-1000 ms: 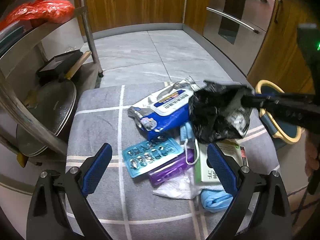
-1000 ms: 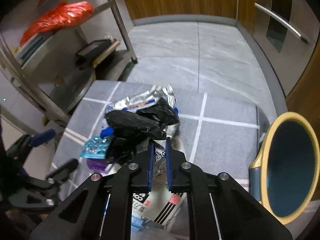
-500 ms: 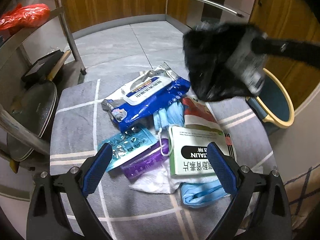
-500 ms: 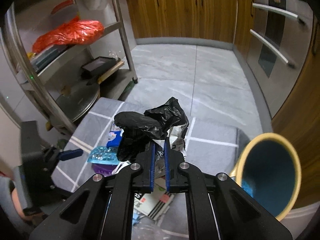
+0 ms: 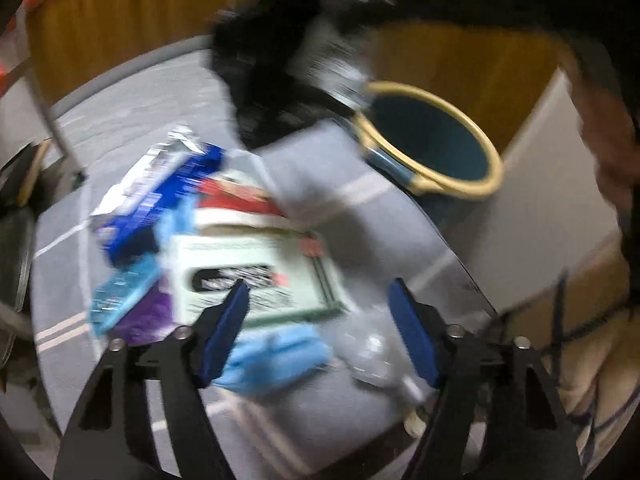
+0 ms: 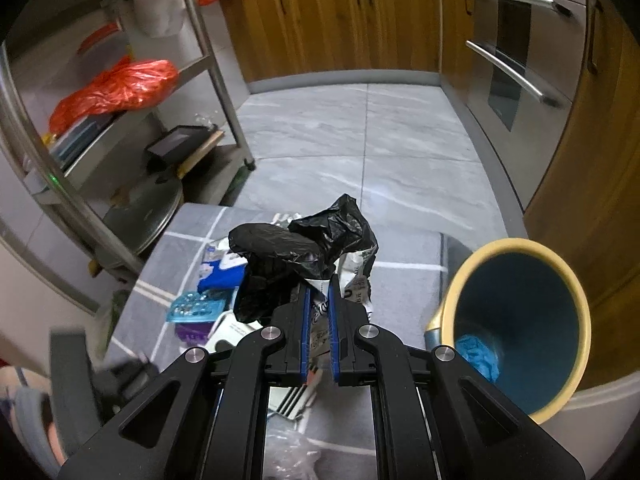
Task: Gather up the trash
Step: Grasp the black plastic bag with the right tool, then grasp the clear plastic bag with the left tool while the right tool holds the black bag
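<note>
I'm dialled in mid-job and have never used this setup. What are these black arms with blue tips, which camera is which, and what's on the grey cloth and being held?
There is no robot: a person holds a two-finger claw in each hand, with a fisheye camera on each looking along its fingers. The blurred picture is from the left claw; its jaws have just been closing, with nothing between them, above a green-and-white box and a blue face mask. The sharp picture is from the right claw, shut on a black plastic bag that also contains a crumpled printed wrapper, lifted over the grey checked cloth. On the cloth lie a blue wipes pack, a teal blister pack and a purple item. Beside it stands a yellow-rimmed bin, already holding something blue.
</note>
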Motion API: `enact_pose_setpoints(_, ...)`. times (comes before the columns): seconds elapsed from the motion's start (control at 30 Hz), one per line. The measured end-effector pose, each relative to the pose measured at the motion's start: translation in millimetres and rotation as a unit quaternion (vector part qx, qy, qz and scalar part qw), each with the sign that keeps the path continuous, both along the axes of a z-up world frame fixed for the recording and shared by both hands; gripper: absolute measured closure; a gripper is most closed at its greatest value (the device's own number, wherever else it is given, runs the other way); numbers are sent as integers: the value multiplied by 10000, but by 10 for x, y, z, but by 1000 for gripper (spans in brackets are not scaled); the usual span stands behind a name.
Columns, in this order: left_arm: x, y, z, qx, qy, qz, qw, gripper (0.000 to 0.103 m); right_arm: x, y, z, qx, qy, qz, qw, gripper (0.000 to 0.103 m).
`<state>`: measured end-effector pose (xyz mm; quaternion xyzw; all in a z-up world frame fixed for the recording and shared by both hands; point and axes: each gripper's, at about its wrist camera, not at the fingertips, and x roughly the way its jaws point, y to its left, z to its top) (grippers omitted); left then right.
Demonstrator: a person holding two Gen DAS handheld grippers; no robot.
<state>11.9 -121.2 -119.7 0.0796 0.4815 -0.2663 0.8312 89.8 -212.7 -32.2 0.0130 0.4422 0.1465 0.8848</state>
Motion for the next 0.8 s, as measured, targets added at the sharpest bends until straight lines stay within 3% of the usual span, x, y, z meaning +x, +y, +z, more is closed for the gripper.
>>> enact_pose_setpoints(0.23,-175,-259,-239,210,306,-561,9977,75,19,-53,-33,-6,62,-74,10000,94)
enact_pose_setpoints(0.4,-218,-310,-316,259,379,-643,9969,80,23,-48,-40,-40,64,-54,10000,94)
enact_pose_setpoints(0.57,-227,-336,-328,293,388,-781,9958,97,24,-22,-55,-56,79,-64,9999,94)
enact_pose_setpoints(0.8,-242,-296,-174,216,180,-720,9970,100,25,-45,-91,-133,95,-186,9997,94)
